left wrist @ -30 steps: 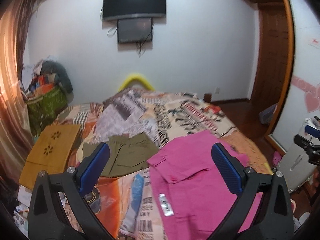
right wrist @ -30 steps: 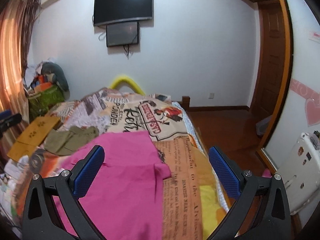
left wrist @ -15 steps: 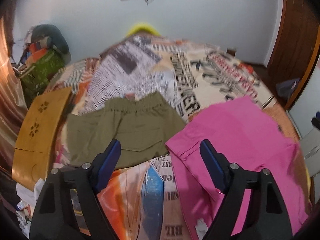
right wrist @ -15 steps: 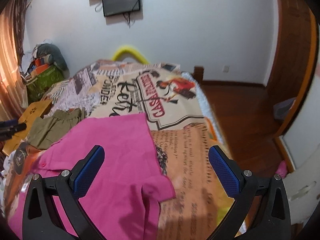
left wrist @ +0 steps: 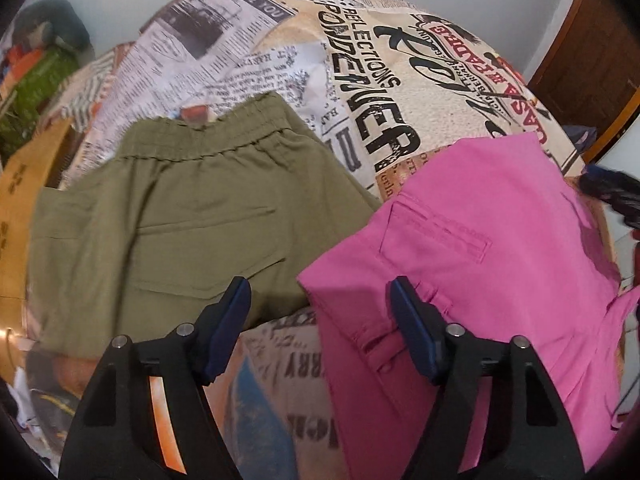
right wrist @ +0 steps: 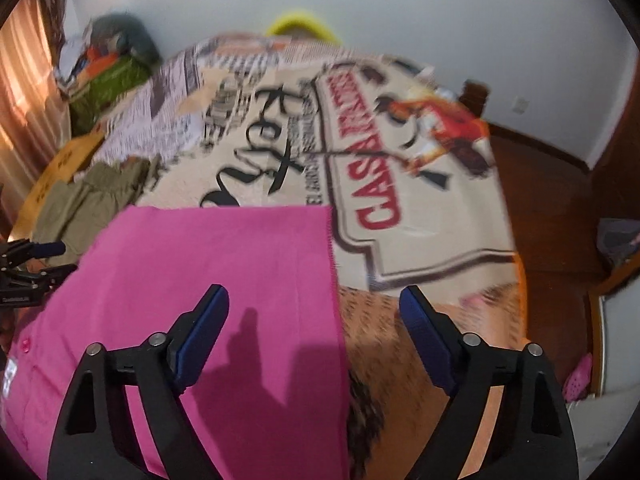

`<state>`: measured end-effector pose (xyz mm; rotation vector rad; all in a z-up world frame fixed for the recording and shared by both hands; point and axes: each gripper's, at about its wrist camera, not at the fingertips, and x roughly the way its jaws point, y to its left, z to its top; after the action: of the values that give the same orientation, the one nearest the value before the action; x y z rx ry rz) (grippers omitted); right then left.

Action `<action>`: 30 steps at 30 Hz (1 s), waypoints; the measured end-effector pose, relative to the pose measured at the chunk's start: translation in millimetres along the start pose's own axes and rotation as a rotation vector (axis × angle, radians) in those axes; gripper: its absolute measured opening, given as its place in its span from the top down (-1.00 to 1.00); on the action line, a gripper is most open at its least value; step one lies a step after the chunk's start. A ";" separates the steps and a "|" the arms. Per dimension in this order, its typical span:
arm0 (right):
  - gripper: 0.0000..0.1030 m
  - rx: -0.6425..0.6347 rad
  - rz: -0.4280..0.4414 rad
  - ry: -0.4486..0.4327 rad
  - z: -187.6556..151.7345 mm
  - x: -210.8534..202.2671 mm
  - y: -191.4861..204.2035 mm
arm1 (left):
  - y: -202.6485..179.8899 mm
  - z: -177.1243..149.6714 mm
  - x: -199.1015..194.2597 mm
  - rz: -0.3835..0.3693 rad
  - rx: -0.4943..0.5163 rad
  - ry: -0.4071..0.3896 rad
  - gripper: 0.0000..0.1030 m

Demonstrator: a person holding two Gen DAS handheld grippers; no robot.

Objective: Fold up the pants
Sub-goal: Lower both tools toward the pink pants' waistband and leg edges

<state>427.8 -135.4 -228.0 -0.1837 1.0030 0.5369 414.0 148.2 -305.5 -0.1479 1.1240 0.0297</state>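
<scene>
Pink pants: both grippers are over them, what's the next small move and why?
Probably lower both and pinch. The left gripper hangs open over the near left corner of the pink pants, beside the olive shorts. The right gripper is open astride their right edge. Neither holds cloth, so grasping comes before any fold.

Matt pink cloth pants (left wrist: pixel 480 264) and olive cloth shorts (left wrist: pixel 168 216) lie on a printed fabric bedspread (left wrist: pixel 384 92).

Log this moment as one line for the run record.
left gripper: open, over pink pants corner | right gripper: open, over pink edge | olive pants: flat, untouched
</scene>
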 end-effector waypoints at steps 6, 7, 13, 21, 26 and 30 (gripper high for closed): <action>0.76 -0.028 -0.001 0.088 -3.7 27.8 1.9 | -17.2 4.4 1.3 -0.082 0.057 0.017 0.69; 0.84 -0.032 -0.009 0.084 -5.3 26.7 2.1 | -21.5 4.8 0.6 -0.078 0.073 0.018 0.82; 0.91 -0.016 -0.065 0.048 -29.4 7.3 -11.4 | -22.1 14.2 -17.5 -0.047 0.051 -0.001 0.78; 0.90 0.012 -0.032 0.057 -37.4 -16.7 -24.6 | 10.1 11.6 -21.2 0.024 -0.003 -0.008 -0.24; -0.09 -0.018 -0.045 -0.015 -11.7 -21.7 -16.7 | 16.3 8.4 9.8 -0.034 -0.014 0.067 -0.25; -0.17 -0.047 -0.009 -0.027 13.7 -3.8 -10.5 | 16.1 9.5 21.1 -0.080 -0.023 0.051 -0.25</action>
<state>441.9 -140.4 -218.5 -0.2220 0.9633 0.5534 430.1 164.4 -322.1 -0.2144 1.1683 -0.0324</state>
